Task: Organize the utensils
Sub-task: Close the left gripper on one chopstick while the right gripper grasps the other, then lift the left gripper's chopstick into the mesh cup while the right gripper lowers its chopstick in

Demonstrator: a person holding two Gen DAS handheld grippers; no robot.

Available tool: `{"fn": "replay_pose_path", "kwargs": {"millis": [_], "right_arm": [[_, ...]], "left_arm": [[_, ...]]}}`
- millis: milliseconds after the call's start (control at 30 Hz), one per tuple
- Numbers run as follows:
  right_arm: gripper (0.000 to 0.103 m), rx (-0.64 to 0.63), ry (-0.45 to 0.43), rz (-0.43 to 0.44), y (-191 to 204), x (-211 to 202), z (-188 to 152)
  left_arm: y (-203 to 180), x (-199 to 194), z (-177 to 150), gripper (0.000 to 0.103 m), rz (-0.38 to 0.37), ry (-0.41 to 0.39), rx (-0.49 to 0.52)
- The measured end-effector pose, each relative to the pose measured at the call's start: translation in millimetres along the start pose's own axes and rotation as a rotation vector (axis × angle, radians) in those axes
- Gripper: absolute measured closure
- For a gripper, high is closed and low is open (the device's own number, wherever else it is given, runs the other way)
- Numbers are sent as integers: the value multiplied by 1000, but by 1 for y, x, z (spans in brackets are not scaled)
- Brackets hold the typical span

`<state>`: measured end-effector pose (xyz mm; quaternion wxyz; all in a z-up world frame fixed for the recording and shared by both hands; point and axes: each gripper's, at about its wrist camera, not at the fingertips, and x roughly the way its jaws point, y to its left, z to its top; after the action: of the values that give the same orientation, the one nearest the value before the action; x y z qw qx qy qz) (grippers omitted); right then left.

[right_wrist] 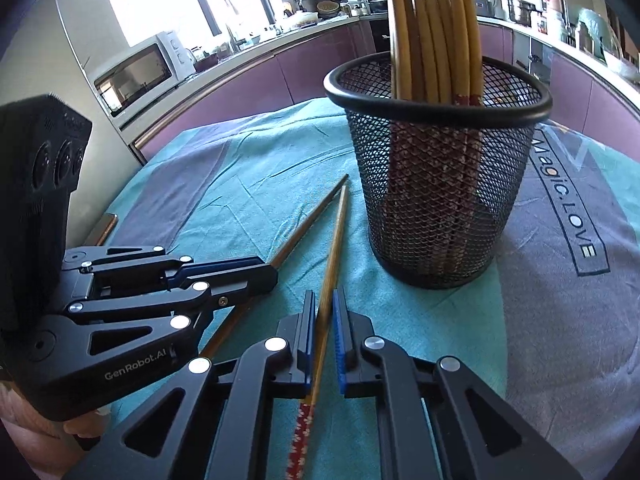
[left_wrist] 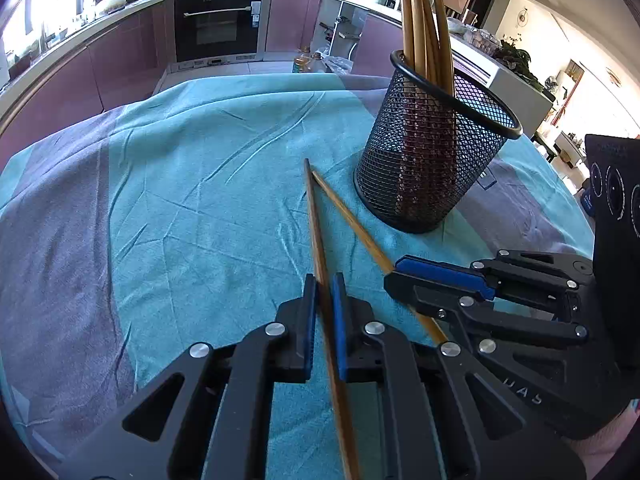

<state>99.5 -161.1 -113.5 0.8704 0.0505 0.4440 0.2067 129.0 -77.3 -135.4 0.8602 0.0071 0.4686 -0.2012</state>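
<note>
A kitchen with purple cabinet fronts, an oven (left_wrist: 218,24) at the upper middle of the left wrist view and a microwave (right_wrist: 138,72) at the upper left of the right wrist view curves behind a table under a teal and grey cloth (left_wrist: 180,184).

At the bottom centre of the left wrist view, the left gripper (left_wrist: 325,284) is clamped on 1 brown chopstick (left_wrist: 314,220), which runs up the frame from between its blue pads with the tip resting on the cloth. At the bottom centre of the right wrist view, the right gripper (right_wrist: 321,300) is closed on a 2nd chopstick (right_wrist: 335,240), whose red patterned end shows below the pads. The 2 tips lie near each other, just beside the base of the mesh holder (right_wrist: 436,184).

That black holder stands upright on the cloth in the upper right of both views, with several more chopsticks (right_wrist: 432,32) standing in it. Grey print to its right reads "Magic. LOVE" (right_wrist: 568,208).
</note>
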Motion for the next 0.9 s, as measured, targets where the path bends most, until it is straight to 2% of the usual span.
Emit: {"fn": "replay_pose_path", "kwargs": {"millis": [900], "right_arm": [[97,-15,-103,75,4,-55,-6]], "left_arm": [[1,-59,-5,95,-34,-106,18]]}}
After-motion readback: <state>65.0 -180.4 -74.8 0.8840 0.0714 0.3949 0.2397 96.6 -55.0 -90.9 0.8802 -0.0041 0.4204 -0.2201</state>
